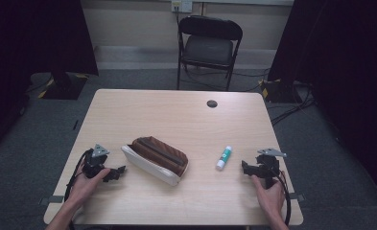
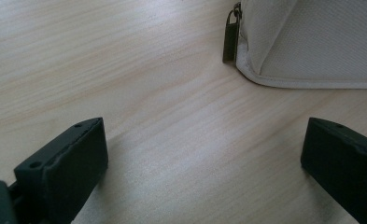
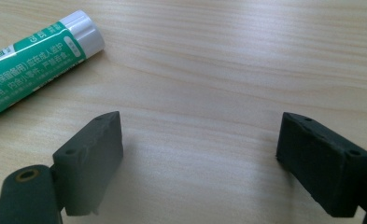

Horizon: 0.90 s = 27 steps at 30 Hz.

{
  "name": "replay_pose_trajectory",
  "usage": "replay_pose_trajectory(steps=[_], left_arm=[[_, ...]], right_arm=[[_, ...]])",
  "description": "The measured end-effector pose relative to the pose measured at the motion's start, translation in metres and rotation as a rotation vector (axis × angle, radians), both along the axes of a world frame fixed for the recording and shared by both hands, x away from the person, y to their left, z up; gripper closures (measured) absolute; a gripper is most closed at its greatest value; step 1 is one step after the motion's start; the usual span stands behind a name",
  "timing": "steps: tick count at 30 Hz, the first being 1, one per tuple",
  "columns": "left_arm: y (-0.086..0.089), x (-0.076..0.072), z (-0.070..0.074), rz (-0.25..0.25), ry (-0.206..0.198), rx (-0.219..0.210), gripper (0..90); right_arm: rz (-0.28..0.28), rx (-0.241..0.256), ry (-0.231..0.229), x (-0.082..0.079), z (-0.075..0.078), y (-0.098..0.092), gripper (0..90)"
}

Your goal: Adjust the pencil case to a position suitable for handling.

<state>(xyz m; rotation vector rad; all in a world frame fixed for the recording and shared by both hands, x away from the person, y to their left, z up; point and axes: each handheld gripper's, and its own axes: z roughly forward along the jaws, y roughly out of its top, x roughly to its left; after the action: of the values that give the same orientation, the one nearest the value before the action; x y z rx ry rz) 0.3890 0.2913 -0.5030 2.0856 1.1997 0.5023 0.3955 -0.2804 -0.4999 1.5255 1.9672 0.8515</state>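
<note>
1. The tabletop (image 1: 176,115) is pale wood, and all your things lie on the half close to you.
2. The pencil case (image 1: 155,159) is brown on top and white on the side. It lies tilted near the left middle of the tabletop, and its zip looks open.
3. Your left gripper (image 1: 121,170) rests low on the tabletop, just beside the left end of the pencil case. Its fingers (image 2: 64,168) are spread wide apart and hold nothing. From your left gripper view, the case's white corner and its dark zip pull (image 2: 231,35) sit ahead, not touching the fingers.
4. Your right gripper (image 1: 245,166) sits near the right edge. Its fingers (image 3: 90,156) are wide apart too, with bare wood between them.
5. The glue stick (image 1: 224,157) is green and white. It lies flat, between the pencil case and your right gripper, near the gripper but not touching it.
</note>
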Motion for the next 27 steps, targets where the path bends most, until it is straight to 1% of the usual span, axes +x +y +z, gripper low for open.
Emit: replay_pose_trajectory(steps=[3,4,5,6,7,9,10,11,12,13,14,16,17,18,19,20,21,22,24,25,26,27], left_arm=[[0.001,0.0,0.001,-0.008,0.004,0.003,1.6],[0.002,-0.001,0.003,-0.019,0.009,0.016,3.7],[0.002,-0.001,0.003,-0.019,0.009,0.016,5.8],[0.002,-0.002,0.004,-0.019,0.009,0.006,8.7],[0.003,-0.003,0.005,-0.022,0.008,0.012,11.2],[0.003,-0.004,0.006,-0.016,0.007,0.006,16.9],[0.004,-0.005,0.008,-0.016,0.014,0.019,17.0],[0.004,-0.005,0.008,-0.016,0.014,0.019,18.5],[0.005,-0.007,0.01,-0.022,0.015,0.032,23.0],[0.004,-0.012,0.017,-0.007,-0.014,0.024,25.0],[0.003,-0.015,0.022,-0.006,-0.034,0.0,24.8],[0.001,-0.019,0.03,-0.014,-0.061,-0.034,24.5],[0.001,-0.019,0.03,-0.014,-0.061,-0.034,24.2],[-0.003,-0.023,0.036,-0.032,-0.08,-0.059,24.3],[-0.005,-0.025,0.037,-0.044,-0.086,-0.074,24.7],[-0.007,-0.026,0.039,-0.059,-0.091,-0.08,24.9],[-0.007,-0.026,0.039,-0.059,-0.091,-0.08,25.2],[-0.011,-0.031,0.042,-0.086,-0.105,-0.092,26.1],[-0.015,-0.035,0.045,-0.099,-0.108,-0.113,30.0],[-0.016,-0.036,0.046,-0.108,-0.11,-0.123,30.1],[-0.016,-0.036,0.046,-0.108,-0.11,-0.123,31.8],[-0.018,-0.036,0.047,-0.115,-0.111,-0.129,31.8]], right_arm=[[0.0,0.0,0.0,0.0,0.0,0.0,13.7],[0.0,0.0,0.0,0.0,0.0,0.0,13.6],[0.0,0.0,0.0,0.0,0.0,0.0,13.6],[-0.004,-0.001,-0.001,0.0,0.0,0.0,13.6],[-0.005,0.0,0.0,0.0,0.0,0.001,13.6],[-0.007,0.002,0.0,0.0,0.0,0.001,13.6],[-0.006,0.001,-0.001,0.0,0.0,0.001,13.6],[-0.006,0.001,-0.001,0.0,0.0,0.001,13.6],[-0.006,-0.001,-0.001,-0.001,0.0,0.0,13.6],[-0.007,-0.001,-0.001,-0.001,0.0,0.0,13.6],[-0.011,0.001,0.001,-0.001,0.0,0.001,13.6],[-0.018,0.001,-0.001,-0.002,0.0,0.001,13.6],[-0.019,0.002,-0.001,-0.003,0.0,0.001,13.6],[-0.019,0.003,-0.001,-0.004,0.0,0.001,13.6],[-0.017,-0.001,-0.001,-0.005,0.0,0.001,13.6],[-0.016,0.002,-0.001,-0.005,0.0,0.001,13.6],[-0.017,0.001,-0.002,-0.006,0.0,0.001,13.7],[-0.016,0.001,-0.001,-0.007,0.0,0.0,13.7],[-0.004,0.002,-0.003,-0.01,0.0,-0.002,14.6],[0.006,0.008,-0.002,-0.012,0.0,-0.003,15.8],[0.02,0.013,0.001,-0.012,0.001,-0.004,17.5],[0.02,0.013,0.001,-0.012,0.001,-0.004,17.5]])
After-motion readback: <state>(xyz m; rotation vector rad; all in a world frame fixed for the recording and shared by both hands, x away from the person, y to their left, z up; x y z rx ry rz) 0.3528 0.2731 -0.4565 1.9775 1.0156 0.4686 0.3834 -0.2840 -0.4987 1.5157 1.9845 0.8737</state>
